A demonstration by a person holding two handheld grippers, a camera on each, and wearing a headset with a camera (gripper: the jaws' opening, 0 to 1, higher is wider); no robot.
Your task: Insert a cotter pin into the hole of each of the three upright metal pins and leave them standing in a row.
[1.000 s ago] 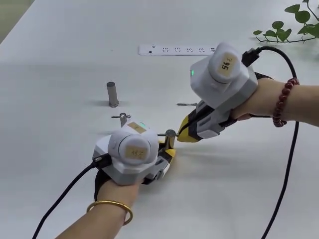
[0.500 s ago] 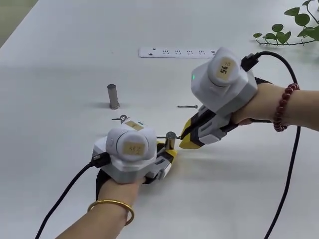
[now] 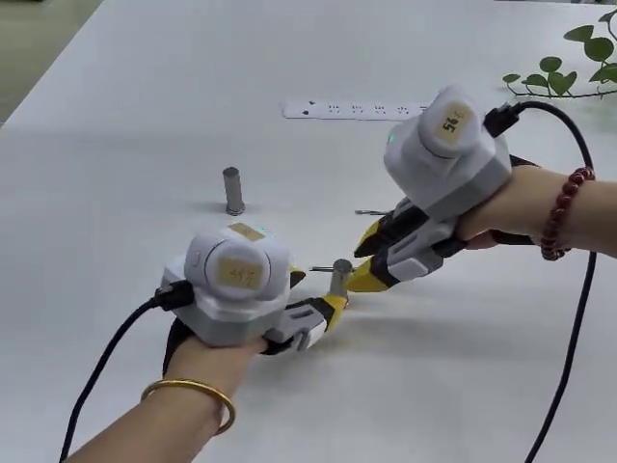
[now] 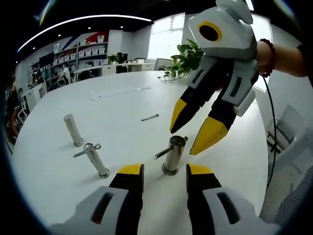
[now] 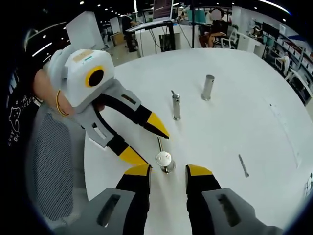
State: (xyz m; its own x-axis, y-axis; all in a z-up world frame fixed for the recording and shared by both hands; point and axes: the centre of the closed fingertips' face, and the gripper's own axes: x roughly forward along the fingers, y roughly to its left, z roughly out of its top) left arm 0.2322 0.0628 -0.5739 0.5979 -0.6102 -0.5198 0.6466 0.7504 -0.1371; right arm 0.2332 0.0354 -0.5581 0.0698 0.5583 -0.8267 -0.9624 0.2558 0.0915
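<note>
- Near metal pin (image 3: 339, 278) stands upright at centre frame in the head view, on the white bench (image 3: 125, 116). A cotter pin (image 3: 320, 268) sits in its head and sticks out to frame left.
- Left gripper (image 3: 316, 291), lower left of centre: jaws parted moderately, holding nothing. In the left gripper view its tips (image 4: 165, 172) sit either side of the pin's (image 4: 173, 154) foot; contact cannot be told.
- Right gripper (image 3: 368, 258), right of centre: jaws parted, holding nothing. Its yellow tips sit close on either side of the pin's head. In the left gripper view it (image 4: 190, 134) comes in from the upper right.
- Right gripper view: the pin (image 5: 164, 160) is seen from above, just beyond its own tips (image 5: 168, 171), with the left gripper (image 5: 146, 142) at centre left.
- Middle pin (image 4: 95, 159), lower left in the left gripper view: upright, cotter (image 4: 87, 149) through its head.
- Far pin (image 3: 232, 190), left of centre: upright and bare.
- Loose cotter pin (image 3: 371, 212) lies flat just behind the right gripper.
- Power strip (image 3: 352, 110) at top centre; plant (image 3: 569, 72) in the upper right corner.
</note>
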